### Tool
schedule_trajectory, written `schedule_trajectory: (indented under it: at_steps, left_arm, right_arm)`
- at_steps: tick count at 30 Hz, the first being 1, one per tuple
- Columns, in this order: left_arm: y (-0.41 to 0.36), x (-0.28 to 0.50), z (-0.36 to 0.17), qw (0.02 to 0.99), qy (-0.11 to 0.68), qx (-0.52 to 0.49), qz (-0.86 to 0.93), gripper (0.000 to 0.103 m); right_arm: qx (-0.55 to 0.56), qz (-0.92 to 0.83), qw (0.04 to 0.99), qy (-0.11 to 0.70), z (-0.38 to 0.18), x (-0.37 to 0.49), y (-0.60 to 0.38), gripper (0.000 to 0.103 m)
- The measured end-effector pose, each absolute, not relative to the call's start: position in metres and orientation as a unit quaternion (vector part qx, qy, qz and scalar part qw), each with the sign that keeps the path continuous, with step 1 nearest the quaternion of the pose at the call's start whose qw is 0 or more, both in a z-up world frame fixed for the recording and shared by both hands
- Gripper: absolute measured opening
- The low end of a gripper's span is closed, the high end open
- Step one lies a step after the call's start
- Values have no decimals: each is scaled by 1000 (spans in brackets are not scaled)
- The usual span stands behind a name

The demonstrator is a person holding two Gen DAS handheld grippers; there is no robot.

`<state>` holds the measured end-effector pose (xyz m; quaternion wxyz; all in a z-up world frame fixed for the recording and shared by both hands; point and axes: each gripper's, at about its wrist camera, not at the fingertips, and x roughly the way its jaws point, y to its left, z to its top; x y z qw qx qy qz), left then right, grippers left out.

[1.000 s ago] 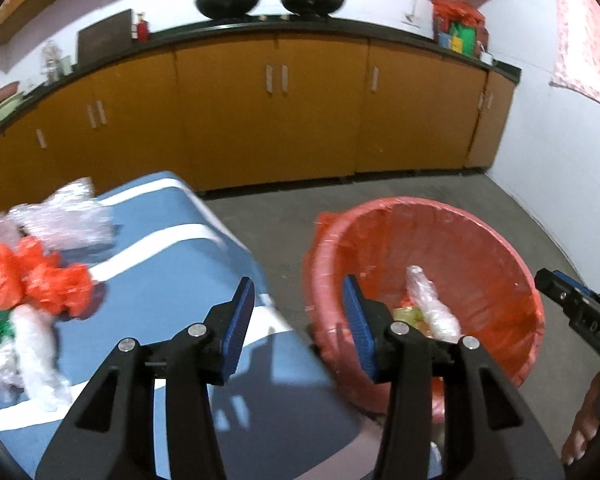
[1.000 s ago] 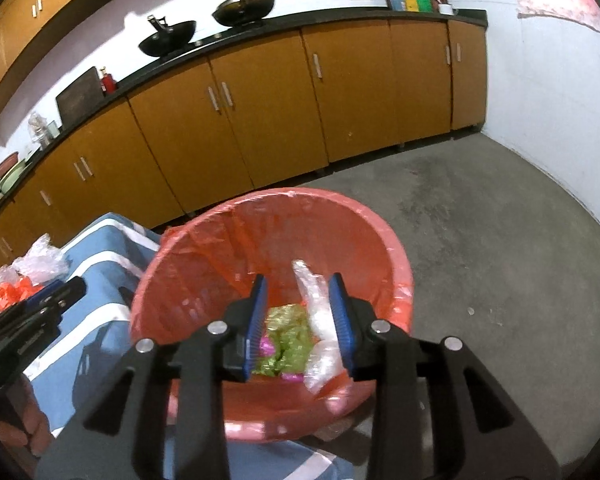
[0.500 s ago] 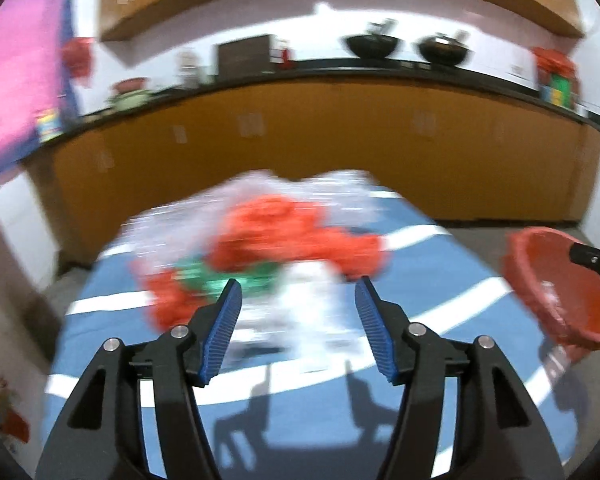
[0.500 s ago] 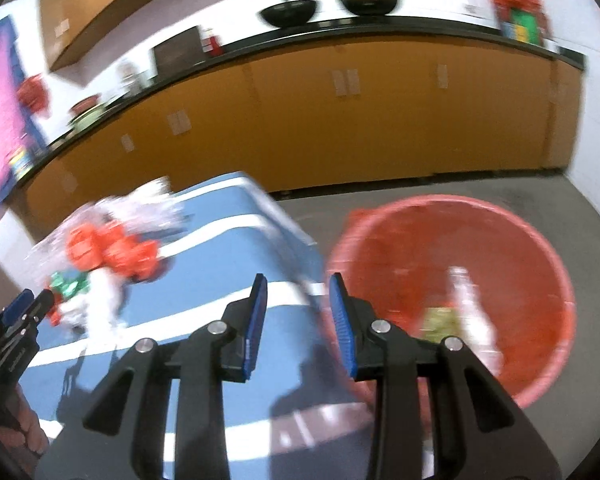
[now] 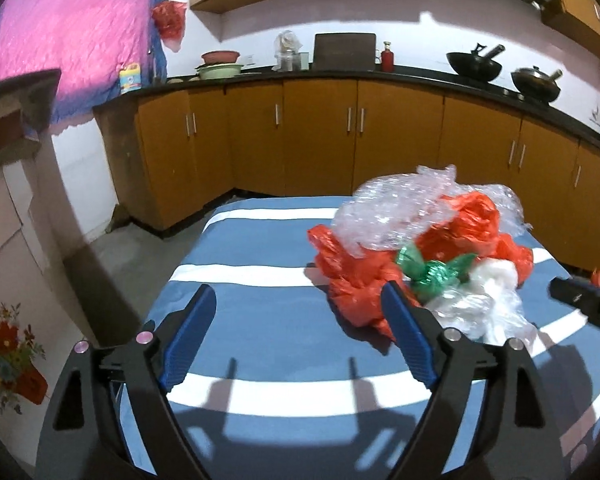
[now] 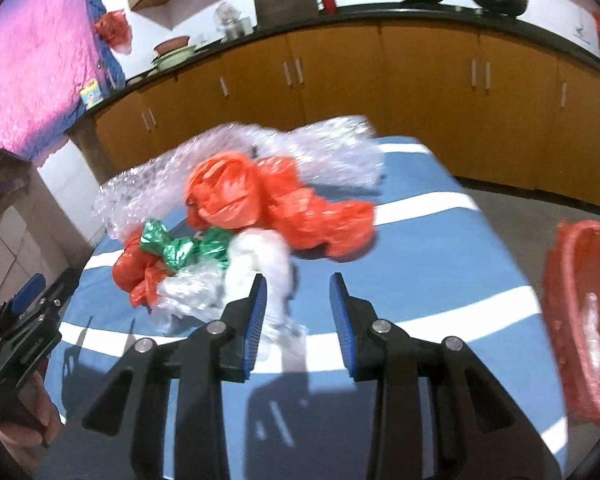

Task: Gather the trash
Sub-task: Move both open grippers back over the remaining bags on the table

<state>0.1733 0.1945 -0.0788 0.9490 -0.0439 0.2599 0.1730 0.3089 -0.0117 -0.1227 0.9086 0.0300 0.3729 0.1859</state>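
- While both grippers hover over the blue-and-white striped tabletop (image 5: pixel 268 320), neither one holds anything.
- Left gripper (image 5: pixel 296 336): fingers spread wide, blue pads facing each other, bare striped cloth between them. Its right finger (image 5: pixel 408 340) lies just beside the near edge of the trash pile.
- Right gripper (image 6: pixel 296 320): fingers parted with a moderate gap, nothing between them. Its left finger (image 6: pixel 254 320) overlaps the white plastic at the pile's near edge; contact cannot be confirmed.
- Trash pile sits on the tabletop and consists of crumpled orange-red plastic bags (image 6: pixel 260 200), a sheet of clear bubble wrap (image 5: pixel 396 212) on the far side, a green foil wrapper (image 6: pixel 180 246) in the middle, and a white plastic wad (image 5: pixel 496 276) with clear film (image 5: pixel 476 312) toward the near side.
- Red bin (image 6: pixel 580 320), lined with a red bag, stands on the floor just off the tabletop's edge, at the right of the right wrist view; clear plastic is visible inside it.
- Background: orange-brown cabinets (image 5: pixel 320 140) under a dark counter carrying two black woks (image 5: pixel 474 66).
- Right wrist view is motion-blurred; fine detail there is unreliable.
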Motion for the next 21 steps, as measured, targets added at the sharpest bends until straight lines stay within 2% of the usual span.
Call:
schedule_trajectory:
  at_steps: [2, 11, 14, 15, 21]
  left_arm:
    - [200, 176, -81, 949, 262, -55, 169, 84]
    - [202, 187, -88, 951, 267, -53, 150, 84]
    - [199, 190, -90, 951, 267, -49, 147, 84]
    - [198, 192, -90, 951, 268, -49, 145, 84]
    - [192, 198, -90, 953, 268, -45, 134, 84]
  right_arm:
    - [28, 188, 906, 379, -128, 314, -2, 41]
    - [-2, 192, 892, 408, -156, 328, 28, 41]
    - [-9, 206, 887, 413, -163, 326, 34, 18]
    - [-12, 208, 888, 411, -163, 324, 34, 13]
    - [-23, 195, 898, 394, -159, 312, 18, 8]
